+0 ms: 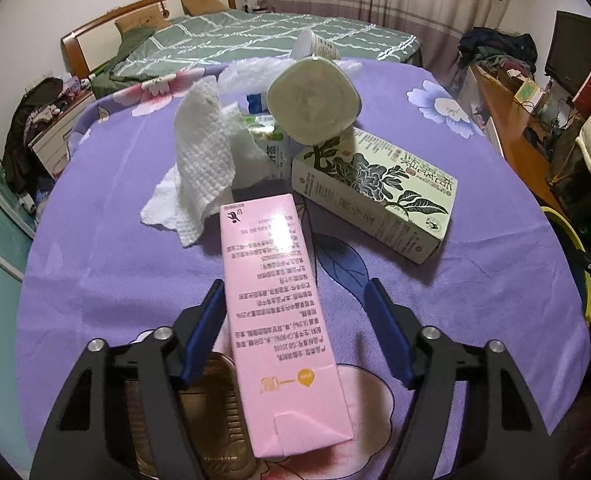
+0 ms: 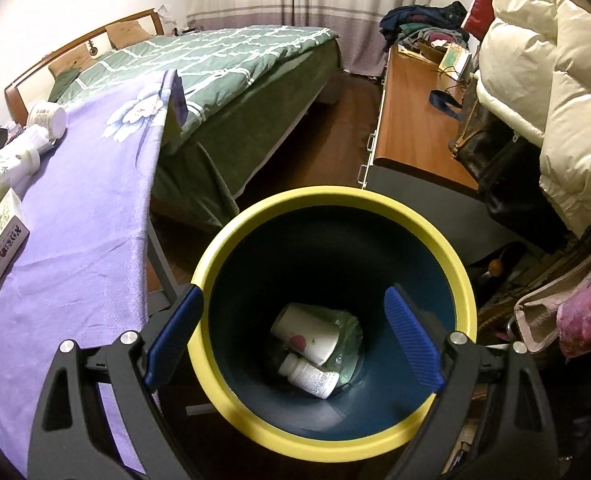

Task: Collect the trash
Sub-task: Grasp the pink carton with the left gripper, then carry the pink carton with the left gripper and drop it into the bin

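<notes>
In the left wrist view my left gripper [image 1: 295, 308] is open, its blue fingers either side of a pink carton [image 1: 275, 312] lying on the purple tablecloth [image 1: 115, 272]; the left finger touches it, the right stands apart. Beyond lie a crumpled white tissue [image 1: 199, 168], a green floral box [image 1: 379, 192] and a tipped cream cup [image 1: 315, 100]. In the right wrist view my right gripper [image 2: 293, 324] is open and empty above a yellow-rimmed dark bin [image 2: 255, 220] holding a paper cup [image 2: 307, 332] and a white bottle [image 2: 309, 374].
A bed with a green quilt [image 1: 279, 36] stands behind the table. A wooden desk [image 2: 411, 120] and a cream padded coat [image 2: 555, 100] are right of the bin. More cups and bottles [image 2: 23, 136] lie on the table's far part.
</notes>
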Demonstrator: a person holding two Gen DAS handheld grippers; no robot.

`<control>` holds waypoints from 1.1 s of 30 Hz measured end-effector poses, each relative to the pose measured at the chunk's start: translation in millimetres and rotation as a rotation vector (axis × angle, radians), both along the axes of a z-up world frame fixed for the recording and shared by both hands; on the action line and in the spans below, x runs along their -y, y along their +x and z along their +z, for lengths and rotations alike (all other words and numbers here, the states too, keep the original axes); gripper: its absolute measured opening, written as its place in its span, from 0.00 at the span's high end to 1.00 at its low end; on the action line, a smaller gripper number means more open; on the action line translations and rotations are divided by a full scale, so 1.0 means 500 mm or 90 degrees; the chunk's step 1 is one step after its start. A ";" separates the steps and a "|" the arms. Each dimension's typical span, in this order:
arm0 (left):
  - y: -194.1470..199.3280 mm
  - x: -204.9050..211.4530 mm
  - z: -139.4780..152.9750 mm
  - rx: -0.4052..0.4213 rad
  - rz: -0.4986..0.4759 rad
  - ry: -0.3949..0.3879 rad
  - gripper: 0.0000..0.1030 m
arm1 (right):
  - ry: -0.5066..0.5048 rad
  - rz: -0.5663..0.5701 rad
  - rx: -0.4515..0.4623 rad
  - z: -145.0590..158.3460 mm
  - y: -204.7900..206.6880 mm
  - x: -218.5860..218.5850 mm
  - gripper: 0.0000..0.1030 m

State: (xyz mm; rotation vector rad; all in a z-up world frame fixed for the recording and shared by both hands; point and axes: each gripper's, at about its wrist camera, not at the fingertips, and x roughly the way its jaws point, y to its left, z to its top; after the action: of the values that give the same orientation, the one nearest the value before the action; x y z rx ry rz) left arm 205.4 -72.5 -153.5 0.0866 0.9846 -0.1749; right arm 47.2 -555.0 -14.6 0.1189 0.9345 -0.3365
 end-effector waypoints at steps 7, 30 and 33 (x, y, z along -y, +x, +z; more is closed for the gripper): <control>0.008 0.008 -0.006 -0.010 -0.002 -0.002 0.54 | 0.001 -0.001 0.002 0.001 -0.002 0.001 0.15; -0.068 0.258 0.114 0.047 -0.217 -0.058 0.61 | 0.017 -0.042 0.048 0.033 -0.074 0.056 0.15; -0.074 0.325 0.120 0.044 -0.262 -0.067 0.61 | 0.015 -0.056 0.052 0.036 -0.093 0.074 0.15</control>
State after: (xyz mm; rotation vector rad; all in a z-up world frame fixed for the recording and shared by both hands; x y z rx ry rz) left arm 168.6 -234.8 -93.3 0.1972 0.8785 -0.5960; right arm 0.6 -591.9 3.4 0.1945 0.8541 -0.3984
